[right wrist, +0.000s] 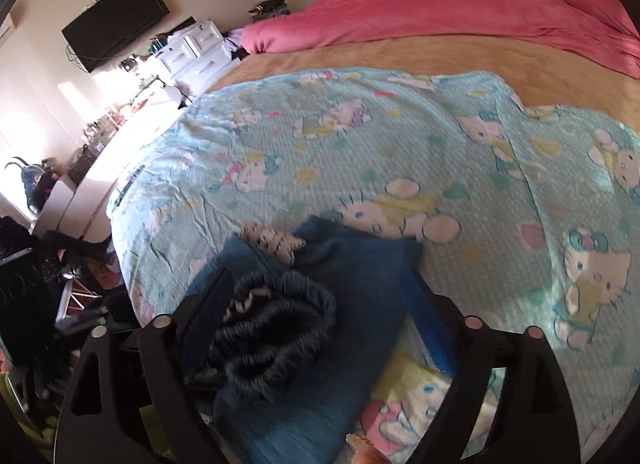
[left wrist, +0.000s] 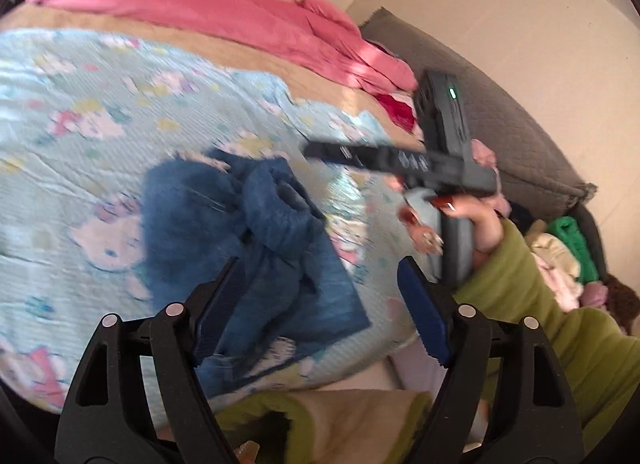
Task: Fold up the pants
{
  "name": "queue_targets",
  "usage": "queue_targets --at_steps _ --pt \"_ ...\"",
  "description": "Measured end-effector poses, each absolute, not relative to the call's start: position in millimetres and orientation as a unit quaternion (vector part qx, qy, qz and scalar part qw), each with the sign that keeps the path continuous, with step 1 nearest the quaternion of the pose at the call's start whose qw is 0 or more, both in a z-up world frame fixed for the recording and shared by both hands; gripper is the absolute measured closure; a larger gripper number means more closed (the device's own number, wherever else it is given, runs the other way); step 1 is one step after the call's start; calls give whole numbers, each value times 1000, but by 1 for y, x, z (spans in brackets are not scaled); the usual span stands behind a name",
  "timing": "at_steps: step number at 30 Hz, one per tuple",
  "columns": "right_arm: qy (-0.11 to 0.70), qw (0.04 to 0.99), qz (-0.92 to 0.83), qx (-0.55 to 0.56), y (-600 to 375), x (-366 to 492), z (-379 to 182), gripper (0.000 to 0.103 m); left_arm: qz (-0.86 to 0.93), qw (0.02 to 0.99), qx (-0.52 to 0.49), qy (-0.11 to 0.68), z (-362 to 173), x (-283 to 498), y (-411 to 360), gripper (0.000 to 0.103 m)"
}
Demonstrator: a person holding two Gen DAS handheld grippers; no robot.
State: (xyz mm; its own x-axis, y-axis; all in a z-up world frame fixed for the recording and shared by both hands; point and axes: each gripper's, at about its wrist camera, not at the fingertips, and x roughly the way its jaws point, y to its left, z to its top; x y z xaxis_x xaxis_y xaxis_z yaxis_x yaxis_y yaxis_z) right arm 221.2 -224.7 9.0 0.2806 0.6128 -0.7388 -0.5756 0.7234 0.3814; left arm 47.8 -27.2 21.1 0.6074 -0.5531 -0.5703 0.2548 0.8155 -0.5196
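The blue pants lay bunched near the bed's near edge on the cartoon-cat blanket, with open blanket beyond them; the left gripper and the right gripper both hung released over them.

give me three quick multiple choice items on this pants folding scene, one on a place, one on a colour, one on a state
1. Where do the blue pants lie?
A. on the cartoon-print sheet
B. on the floor
C. on the dresser

2. What colour is the blanket bunched at the far side of the bed?
A. green
B. pink
C. white

3. How does the right gripper stand?
A. shut on the pants
B. shut on nothing
C. open over the pants

Answers: 1 A, print shows all around the pants. 2 B, plainly pink in both views. 3 C, fingers spread wide either side of the elastic waistband.
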Motion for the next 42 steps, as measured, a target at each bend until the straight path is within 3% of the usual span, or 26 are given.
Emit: queue_targets --at_steps 9,10,11,12,19,25,27,29,31,34,35,37,40,41,42 --pt "577 749 318 68 -208 230 -34 13 -218 871 -151 414 -8 62 -54 36" --pt "581 743 325 74 -205 231 -39 18 -228 867 -146 418 -11 60 -59 36" --pt "577 740 338 76 -202 230 -40 50 -232 866 -143 420 -13 59 -62 36" --pt "569 739 353 75 -198 229 -37 63 -239 865 -136 420 -14 58 -66 36" --pt "493 773 390 87 -224 220 -6 80 -268 855 -118 428 -23 57 -84 34" --pt "509 795 321 73 -256 224 -21 77 -282 841 -120 446 -35 60 -91 28" --pt "494 798 336 77 -260 217 -13 50 -289 844 -126 433 -25 54 -86 28" --pt "477 801 356 70 -257 210 -1 40 -288 853 -133 414 -13 49 -75 28" --pt "470 797 374 63 -252 206 9 37 -263 872 -132 392 2 45 -60 28" --pt "478 790 381 54 -232 216 15 24 -214 889 -126 384 10 48 -41 30" --pt "485 782 386 55 -233 220 13 24 -211 889 -130 386 9 49 -39 33" --pt "514 760 395 47 -218 228 4 24 -211 884 -136 395 2 54 -42 48" --pt "562 740 370 7 -198 233 -21 24 -227 868 -137 419 -16 57 -53 49" --pt "570 736 365 3 -194 231 -28 31 -230 863 -134 429 -23 59 -56 49" --pt "568 733 374 6 -191 229 -31 64 -225 860 -129 440 -30 61 -59 49"
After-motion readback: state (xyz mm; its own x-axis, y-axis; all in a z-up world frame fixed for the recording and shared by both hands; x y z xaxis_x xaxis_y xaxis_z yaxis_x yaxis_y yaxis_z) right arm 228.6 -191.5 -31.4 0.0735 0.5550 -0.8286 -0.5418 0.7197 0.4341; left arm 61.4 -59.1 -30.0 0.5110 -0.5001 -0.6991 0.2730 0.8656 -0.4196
